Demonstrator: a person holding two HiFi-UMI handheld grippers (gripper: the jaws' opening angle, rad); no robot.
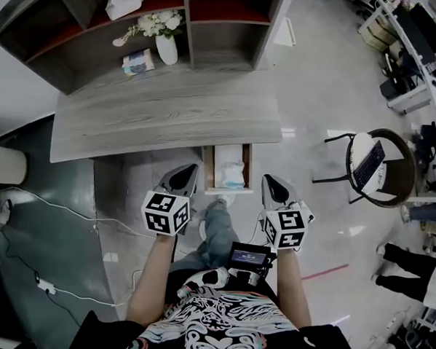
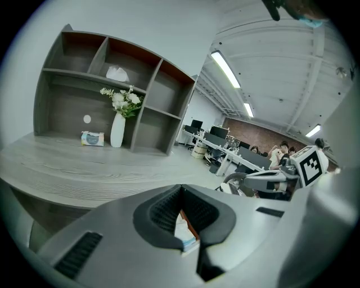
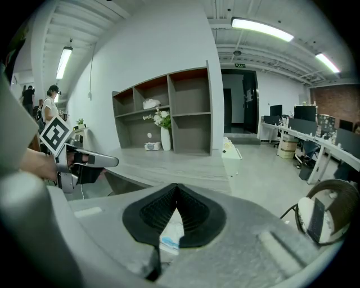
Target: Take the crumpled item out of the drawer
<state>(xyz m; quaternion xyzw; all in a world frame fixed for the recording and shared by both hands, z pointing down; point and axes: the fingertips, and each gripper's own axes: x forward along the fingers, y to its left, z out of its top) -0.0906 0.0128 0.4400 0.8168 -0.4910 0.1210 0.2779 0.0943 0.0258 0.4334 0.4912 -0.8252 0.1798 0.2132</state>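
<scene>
The left claw (image 1: 190, 171) and right claw (image 1: 269, 181) are being held closed, empty, near the drawer (image 1: 208, 169) under the counter's (image 1: 162, 120) front edge, so the crumpled item (image 1: 233, 174) risks being shoved, not gripped.

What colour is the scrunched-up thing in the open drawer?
The crumpled item is white with some light blue; the head view shows it best.

Left gripper (image 1: 185, 177), right gripper (image 1: 273, 186) — 2 arms outstretched, jaws together.
</scene>
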